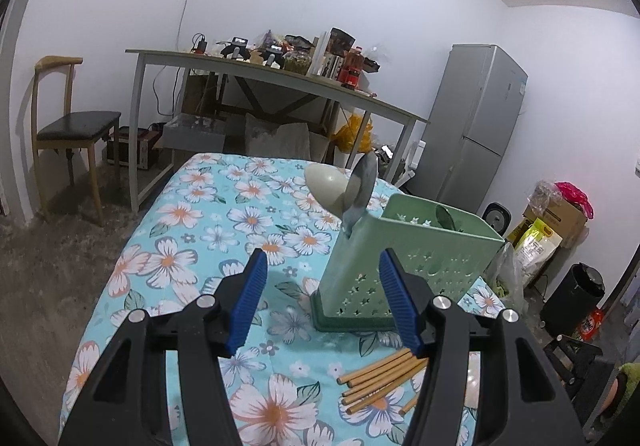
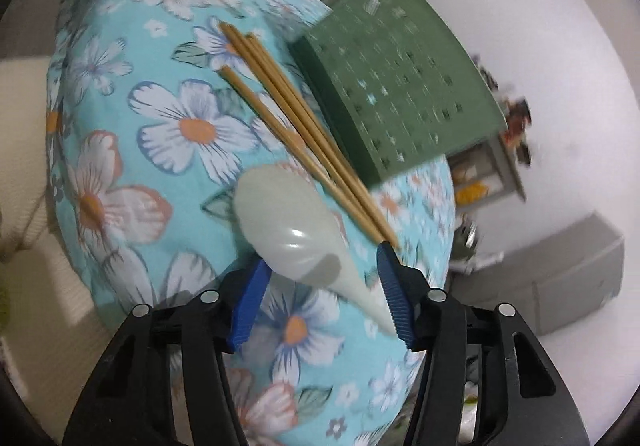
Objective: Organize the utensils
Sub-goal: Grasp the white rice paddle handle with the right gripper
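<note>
Bamboo chopsticks are shown lying on the floral tablecloth beside the green utensil holder, which already holds spoons. A pale spoon lies between the parted, unclamped jaws of the right gripper. The left gripper is held open and empty before the holder.

Chair, cluttered desk, grey fridge along wall

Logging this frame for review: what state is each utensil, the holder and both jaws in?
Green perforated plastic holder: upright, holding spoons.
Pale plastic spoon: on the cloth, between right gripper jaws, ungripped.
Bamboo chopsticks: lying loose beside holder.
Left gripper: jaws open, empty.
</note>
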### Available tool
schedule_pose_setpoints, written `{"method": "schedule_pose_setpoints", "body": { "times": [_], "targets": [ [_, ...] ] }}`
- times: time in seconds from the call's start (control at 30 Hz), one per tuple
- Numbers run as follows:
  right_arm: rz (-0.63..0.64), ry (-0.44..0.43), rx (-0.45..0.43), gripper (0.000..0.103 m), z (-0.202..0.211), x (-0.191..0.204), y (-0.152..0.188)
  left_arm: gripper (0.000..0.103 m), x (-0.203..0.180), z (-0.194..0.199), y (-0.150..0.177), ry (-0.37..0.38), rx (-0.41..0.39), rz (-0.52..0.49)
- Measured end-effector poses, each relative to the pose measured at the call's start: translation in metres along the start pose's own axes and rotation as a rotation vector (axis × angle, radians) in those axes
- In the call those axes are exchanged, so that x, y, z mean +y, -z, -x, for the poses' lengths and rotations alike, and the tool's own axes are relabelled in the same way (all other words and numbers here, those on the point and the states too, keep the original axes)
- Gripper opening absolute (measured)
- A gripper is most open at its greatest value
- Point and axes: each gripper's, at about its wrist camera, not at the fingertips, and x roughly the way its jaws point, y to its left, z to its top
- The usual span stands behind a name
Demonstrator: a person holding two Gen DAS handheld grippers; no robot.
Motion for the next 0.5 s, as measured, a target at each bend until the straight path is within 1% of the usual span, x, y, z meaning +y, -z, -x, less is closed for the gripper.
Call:
{"method": "schedule_pose_setpoints", "body": {
  "times": [0.07, 0.13, 0.2, 0.3, 0.37, 0.4, 0.5],
  "targets": [
    [0.051, 0.017, -0.010, 0.045, -0.001, 0.007, -0.004, 0.056, 0.001, 0.000, 0.001, 0.001, 0.004, 0.004],
    [0.109, 0.045, -0.024, 0.043, -0.004, 0.014, -0.008, 0.056, 0.001, 0.000, 0.004, 0.001, 0.010, 0.005],
    [0.138, 0.044, -0.036, 0.040, -0.005, 0.019, -0.010, 0.056, 0.001, -0.001, 0.006, 0.002, 0.018, 0.007],
    [0.126, 0.025, -0.026, 0.035, -0.007, 0.017, -0.012, 0.056, 0.000, -0.002, 0.008, 0.011, 0.025, 0.012],
    [0.109, 0.011, -0.007, 0.024, -0.009, 0.015, -0.014, 0.056, 0.000, -0.003, 0.010, 0.013, 0.032, 0.011],
    [0.093, 0.002, 0.003, 0.024, -0.011, 0.014, -0.016, 0.056, -0.001, -0.004, 0.011, 0.016, 0.036, 0.012],
    [0.012, -0.024, 0.013, 0.020, -0.011, 0.001, -0.020, 0.056, -0.002, -0.004, 0.014, 0.022, 0.044, 0.009]
  ]
}}
